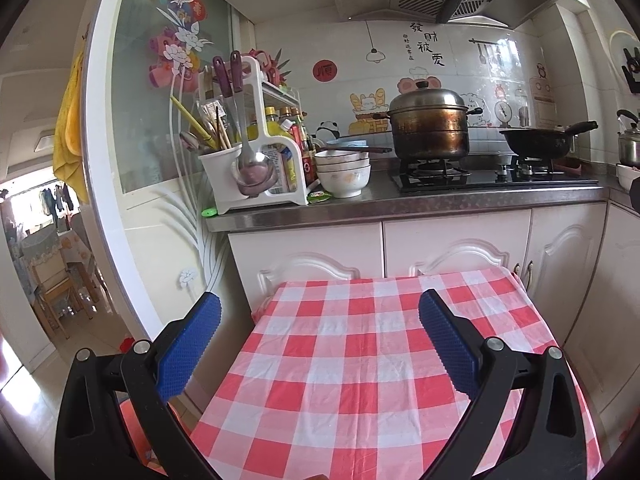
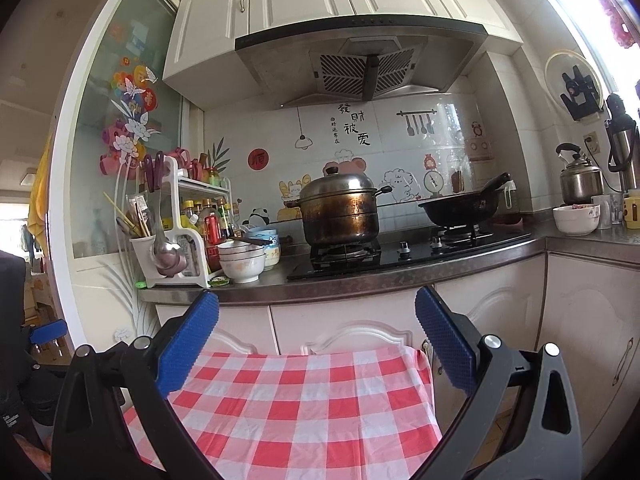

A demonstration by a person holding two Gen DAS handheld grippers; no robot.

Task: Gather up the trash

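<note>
The left gripper (image 1: 320,308) hangs level over the red-and-white checked tablecloth (image 1: 344,360), its blue pads spread wide with nothing between them; the right gripper (image 2: 316,308) is just as wide and empty, tipped a little higher toward the cabinet doors. No trash lies on the cloth; the only loose scraps are a small green packet (image 1: 319,197) at about 12 o'clock from the left gripper, on the counter (image 1: 400,210) touching the rack's foot, and a green disc (image 1: 209,212) at 11 o'clock. On the wall, a red round sticker (image 1: 324,71) carries one character, and black brush characters (image 1: 426,46) stand right of it; bottle labels are too small to read.
</note>
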